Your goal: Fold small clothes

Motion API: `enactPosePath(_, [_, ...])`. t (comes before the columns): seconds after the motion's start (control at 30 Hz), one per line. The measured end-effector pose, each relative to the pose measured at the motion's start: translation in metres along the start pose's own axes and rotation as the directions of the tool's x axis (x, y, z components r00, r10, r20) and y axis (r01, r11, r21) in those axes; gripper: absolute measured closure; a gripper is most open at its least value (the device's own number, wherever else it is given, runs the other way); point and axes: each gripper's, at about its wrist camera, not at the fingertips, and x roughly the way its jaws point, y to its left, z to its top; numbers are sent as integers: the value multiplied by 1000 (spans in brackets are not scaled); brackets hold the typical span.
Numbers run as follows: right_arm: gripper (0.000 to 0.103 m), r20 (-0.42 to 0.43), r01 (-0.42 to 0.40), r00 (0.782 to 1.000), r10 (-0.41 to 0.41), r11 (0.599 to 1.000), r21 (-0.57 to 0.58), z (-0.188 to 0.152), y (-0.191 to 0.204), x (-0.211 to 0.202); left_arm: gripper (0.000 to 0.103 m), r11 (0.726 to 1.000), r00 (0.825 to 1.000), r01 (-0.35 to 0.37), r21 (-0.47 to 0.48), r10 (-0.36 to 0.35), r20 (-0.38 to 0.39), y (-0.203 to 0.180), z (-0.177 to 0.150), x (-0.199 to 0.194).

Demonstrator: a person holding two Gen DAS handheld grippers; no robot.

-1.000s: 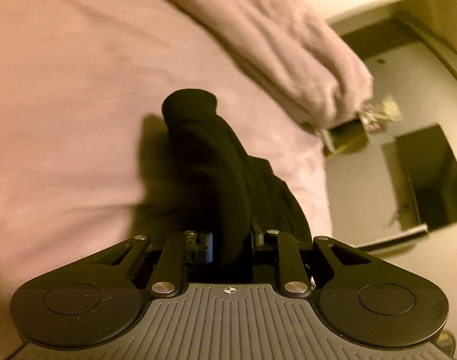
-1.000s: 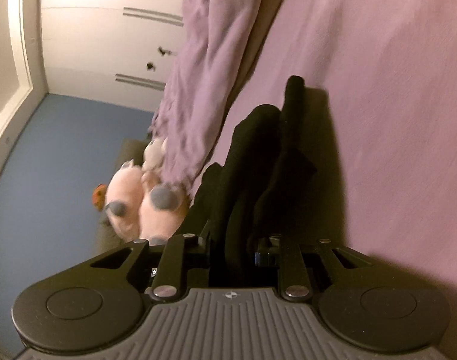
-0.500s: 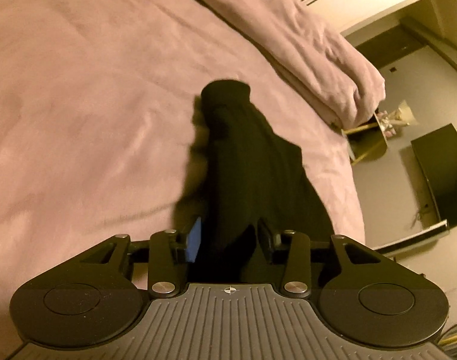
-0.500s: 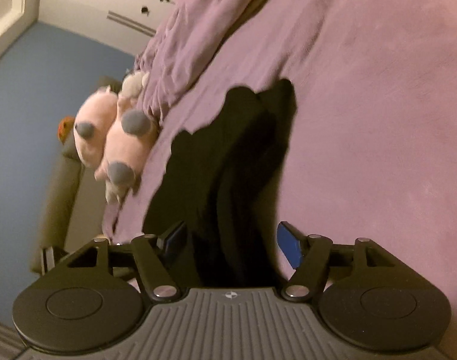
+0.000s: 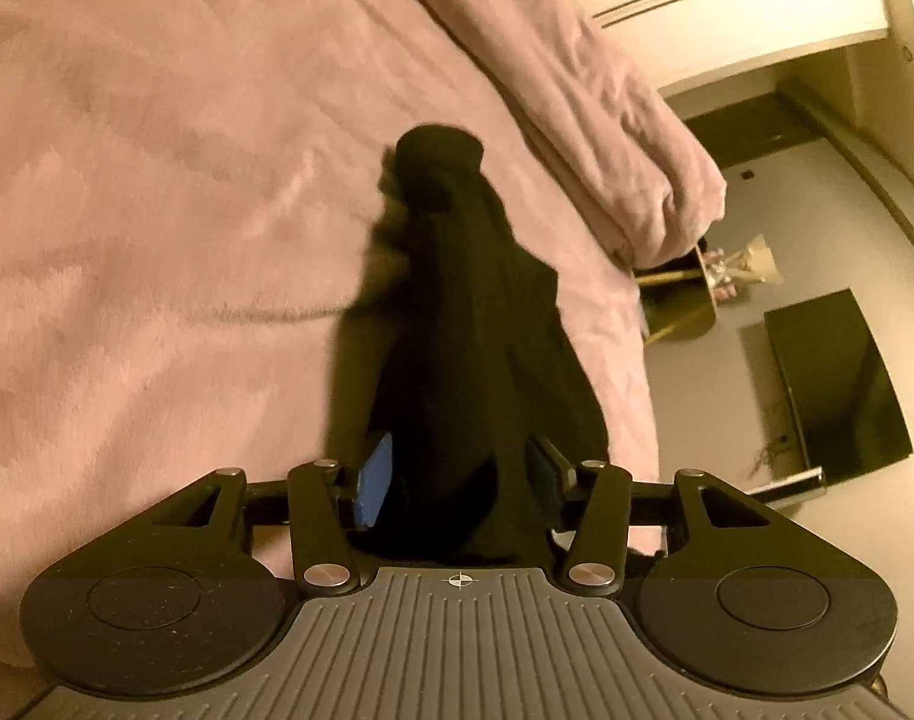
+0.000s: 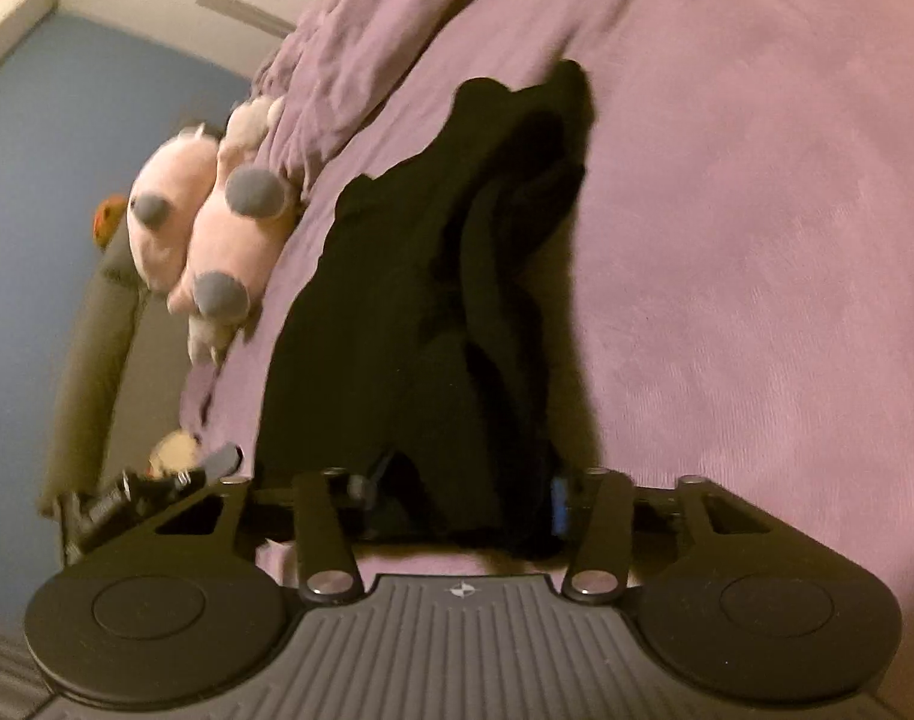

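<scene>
A black garment [image 5: 457, 324] lies in a long bunched heap on the pink bed cover [image 5: 157, 180]. My left gripper [image 5: 457, 480] is open, its blue pads [image 5: 373, 477] apart on either side of the garment's near end. In the right wrist view the same black garment [image 6: 445, 300] lies rumpled on the cover [image 6: 757, 240]. My right gripper [image 6: 460, 495] is open too, its jaws wide apart around the cloth's near edge. Neither gripper is clamped on the cloth.
A rolled pink duvet [image 5: 577, 90] lies along the bed's far side. Pink plush toys [image 6: 211, 228] sit at the bed's edge beside a grey cushion [image 6: 97, 348]. The bed's edge drops to a grey floor [image 5: 817, 210] with a dark box [image 5: 835, 384].
Both grippers were shut on the black garment and held it up a second ago. They have opened, and the garment has dropped onto the bed cover.
</scene>
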Motion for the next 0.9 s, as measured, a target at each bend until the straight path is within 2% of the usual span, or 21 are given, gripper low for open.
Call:
enactPosePath(0.07, [75,2,-9,1000,9,999,38,-2,1,2,51,1000,1000,-5,1,5,6,0,-1,-1])
enactPosePath(0.13, [78,3,-87,996,87,990,113,-4,-1,-1,52,999,999,31,-27,-30,12,2,1,-7])
enactPosePath(0.2, [79,37,-203,979,200,959,198,-8,-6,-8,52,995,997,80,-67,-78,22,4,3,-16])
enactPosePath(0.27, [80,72,-293,956,284,914,281,-15,-16,-11,52,993,995,93,-70,-90,42,5,5,-27])
enactPosePath(0.3, [80,64,-276,961,269,920,279,-17,-17,-11,52,993,995,93,-69,-90,48,5,6,-33])
enactPosePath(0.33, [79,45,-217,976,213,946,241,-19,-15,-11,52,994,995,87,-64,-84,50,3,7,-38])
enactPosePath(0.37, [74,17,-128,992,127,975,183,-20,-10,-10,52,996,996,68,-50,-65,54,1,7,-44])
enactPosePath(0.4, [73,-9,-34,999,35,991,130,-23,-6,-9,52,1000,998,29,-10,-29,64,-6,7,-49])
enactPosePath(0.43, [72,-17,21,1000,-19,997,81,-24,-1,-10,52,1000,997,-6,30,4,71,-11,7,-52])
enactPosePath(0.47, [69,-2,32,999,-32,998,57,-26,3,-15,52,996,996,-50,76,44,80,-18,6,-54])
enactPosePath(0.53, [68,40,82,996,-82,997,15,-26,15,-27,50,977,988,-133,167,117,105,-35,3,-52])
enactPosePath(0.6, [67,124,202,974,-190,976,-86,-26,35,-37,48,953,976,-200,228,174,130,-47,1,-43])
enactPosePath(0.7, [66,268,368,913,-307,905,-216,-25,71,-41,46,913,956,-284,294,246,158,-66,1,-20])
enactPosePath(0.8, [71,364,452,869,-335,836,-310,-19,100,-26,43,861,927,-360,360,288,239,-86,4,3])
enactPosePath(0.83, [76,379,464,862,-338,826,-319,-15,108,-16,43,840,916,-387,381,302,266,-93,6,13])
enactPosePath(0.9, [77,388,465,858,-336,830,-310,-3,117,6,42,818,901,-422,391,330,282,-99,17,32])
